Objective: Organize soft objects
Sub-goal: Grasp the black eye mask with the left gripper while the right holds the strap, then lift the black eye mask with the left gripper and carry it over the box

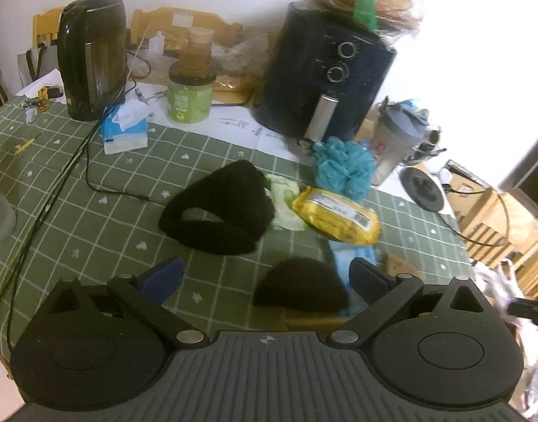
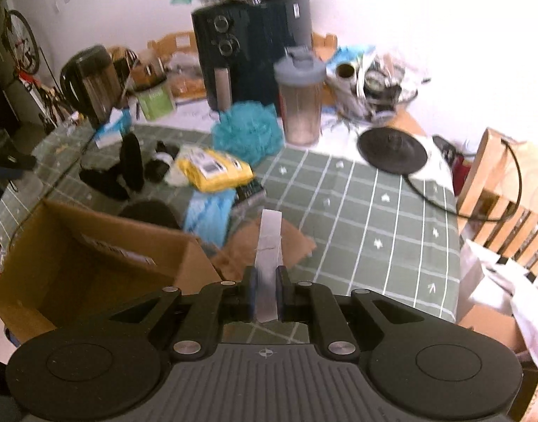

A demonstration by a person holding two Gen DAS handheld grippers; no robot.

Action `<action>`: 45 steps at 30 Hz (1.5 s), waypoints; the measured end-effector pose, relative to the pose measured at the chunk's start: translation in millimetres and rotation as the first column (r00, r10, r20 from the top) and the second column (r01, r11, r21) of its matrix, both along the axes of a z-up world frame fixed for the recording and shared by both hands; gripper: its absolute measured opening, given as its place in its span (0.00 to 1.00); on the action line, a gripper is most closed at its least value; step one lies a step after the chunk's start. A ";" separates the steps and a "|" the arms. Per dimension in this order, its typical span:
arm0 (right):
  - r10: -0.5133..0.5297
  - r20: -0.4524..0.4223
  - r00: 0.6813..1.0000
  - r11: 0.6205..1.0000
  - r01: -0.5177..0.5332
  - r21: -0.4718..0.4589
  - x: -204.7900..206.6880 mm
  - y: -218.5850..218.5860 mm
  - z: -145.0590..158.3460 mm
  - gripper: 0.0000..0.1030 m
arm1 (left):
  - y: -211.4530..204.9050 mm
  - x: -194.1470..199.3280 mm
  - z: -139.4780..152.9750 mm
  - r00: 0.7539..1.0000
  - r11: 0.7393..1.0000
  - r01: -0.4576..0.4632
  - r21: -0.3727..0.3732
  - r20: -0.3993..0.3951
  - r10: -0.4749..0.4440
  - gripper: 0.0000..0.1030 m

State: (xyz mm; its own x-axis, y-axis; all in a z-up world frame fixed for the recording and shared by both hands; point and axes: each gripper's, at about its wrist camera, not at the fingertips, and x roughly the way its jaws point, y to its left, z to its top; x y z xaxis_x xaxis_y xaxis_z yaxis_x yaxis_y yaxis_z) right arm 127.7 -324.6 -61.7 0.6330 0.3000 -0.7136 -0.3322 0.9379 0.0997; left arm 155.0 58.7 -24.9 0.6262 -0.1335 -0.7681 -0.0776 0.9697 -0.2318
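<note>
My left gripper [image 1: 265,277] hangs open over the green checked tablecloth [image 1: 93,211], with a small black soft pad [image 1: 300,292] lying below and between its blue fingers. Beyond that lie a black fuzzy loop [image 1: 216,211], a yellow packet [image 1: 335,214], a teal bath pouf [image 1: 342,165] and a light blue cloth [image 1: 353,256]. My right gripper [image 2: 267,281] is shut on a white strip [image 2: 269,242] that stands up from the brown cardboard flap [image 2: 290,242] of an open box [image 2: 93,256]. The same pouf [image 2: 247,133] and yellow packet [image 2: 212,168] lie further off in the right wrist view.
At the back stand a black kettle [image 1: 93,56], a green tub [image 1: 189,96], a dark air fryer [image 1: 321,77] and a shaker bottle [image 1: 395,144]. Black cables [image 1: 68,172] cross the cloth at left. A tissue pack [image 1: 124,130] and a kettle base [image 2: 392,151] also sit there.
</note>
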 end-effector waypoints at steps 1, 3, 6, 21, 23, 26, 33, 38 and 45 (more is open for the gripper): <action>0.000 0.006 1.000 1.000 0.000 0.002 -0.5 2.1 3.7 0.13 | 2.5 5.1 -4.6 1.000 1.000 -0.004 0.008 -0.004 0.004 1.00; -0.001 0.021 1.000 1.000 0.001 0.005 -1.8 7.4 12.7 0.13 | 7.2 14.9 -14.3 0.999 0.999 -0.025 0.030 -0.019 0.026 1.00; -0.006 0.037 0.999 1.000 0.006 0.013 -2.7 14.5 21.8 0.13 | 16.8 32.4 -32.7 0.996 0.997 -0.065 0.035 -0.061 0.067 1.00; -0.066 0.039 0.997 0.997 0.064 0.047 -4.7 30.5 32.6 0.13 | 27.9 120.8 -89.0 0.904 0.976 -0.211 -0.055 -0.391 0.174 1.00; -0.071 0.038 0.997 0.996 0.069 0.049 -5.5 32.3 32.0 0.13 | 27.6 126.3 -91.9 0.895 0.967 -0.244 -0.066 -0.399 0.199 1.00; -0.079 0.038 0.996 0.995 0.076 0.057 -7.6 33.4 32.3 0.13 | 27.0 135.7 -97.7 0.882 0.953 -0.290 -0.085 -0.412 0.231 1.00; -0.095 0.035 0.995 0.993 0.092 0.070 -14.3 32.4 32.7 0.13 | 25.1 154.1 -100.0 0.860 0.944 -0.315 -0.098 -0.451 0.240 1.00; -0.110 0.032 0.993 0.991 0.107 0.078 -17.9 29.9 31.5 0.13 | 17.1 164.0 -96.8 0.856 0.944 -0.320 -0.075 -0.450 0.255 1.00; -0.109 0.038 0.993 0.991 0.106 0.083 -21.9 31.3 31.5 0.13 | 16.3 170.9 -111.0 0.791 0.917 -0.399 0.020 -0.499 0.355 1.00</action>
